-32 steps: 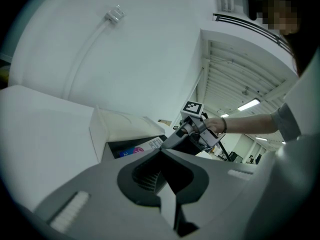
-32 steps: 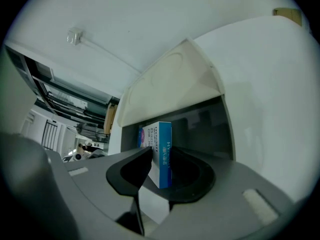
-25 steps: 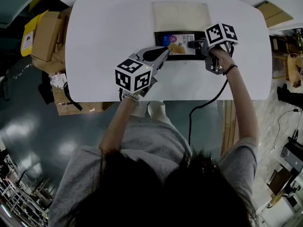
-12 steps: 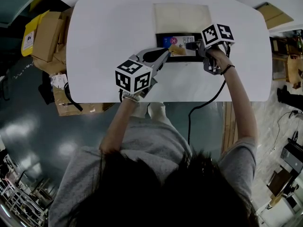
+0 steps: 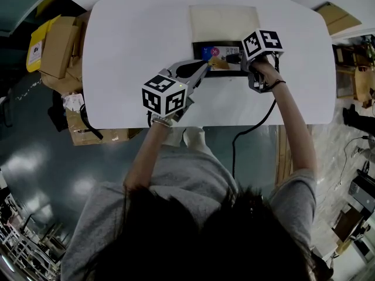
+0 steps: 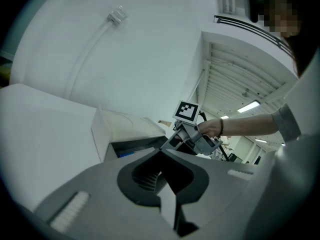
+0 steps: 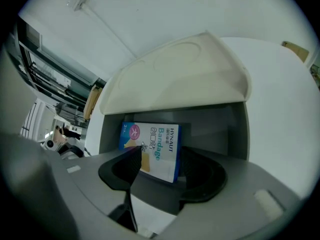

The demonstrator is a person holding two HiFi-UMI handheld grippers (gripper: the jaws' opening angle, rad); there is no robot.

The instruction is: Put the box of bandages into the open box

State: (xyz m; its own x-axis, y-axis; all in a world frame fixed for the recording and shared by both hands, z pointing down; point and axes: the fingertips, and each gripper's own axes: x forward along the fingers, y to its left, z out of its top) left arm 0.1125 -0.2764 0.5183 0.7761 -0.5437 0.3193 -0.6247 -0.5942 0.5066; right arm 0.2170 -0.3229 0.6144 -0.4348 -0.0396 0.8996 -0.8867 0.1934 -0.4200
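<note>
**Box of bandages (image 7: 152, 143) lying inside the open box (image 7: 216, 126)**

Far left, on the dark floor beside the table (image 5: 129, 34): a heap of cardboard boxes (image 5: 58, 45).

Next, over the table's near half, left gripper (image 5: 205, 65). Jaws pressed together with nothing between them, tips pointing up and to the right. Tips just beside the near rim of the open box, close to the tan-printed corner of the box of bandages. Touching that corner or not: too small to tell in the head view.

Middle of the table, toward its far edge: the open box, dark inside, pale lid (image 5: 224, 21) standing open on the far side. Within the dark compartment, left of its middle in the head view, the box of bandages. Printed face up, white with a blue edge, a pink disc and the word "Bandage" readable in the right gripper view.

Right of that, right gripper (image 5: 235, 57), reaching in over the open box's right side. Jaws apart. Box of bandages directly ahead of them, its lower right part showing in the gap, with the jaw at the view's left crossing in front of the printed face. Pads pressing on it or merely near — not clear in either view.

Further right, black cable (image 5: 258, 123) trailing past the table's near edge, below the right arm.
</note>
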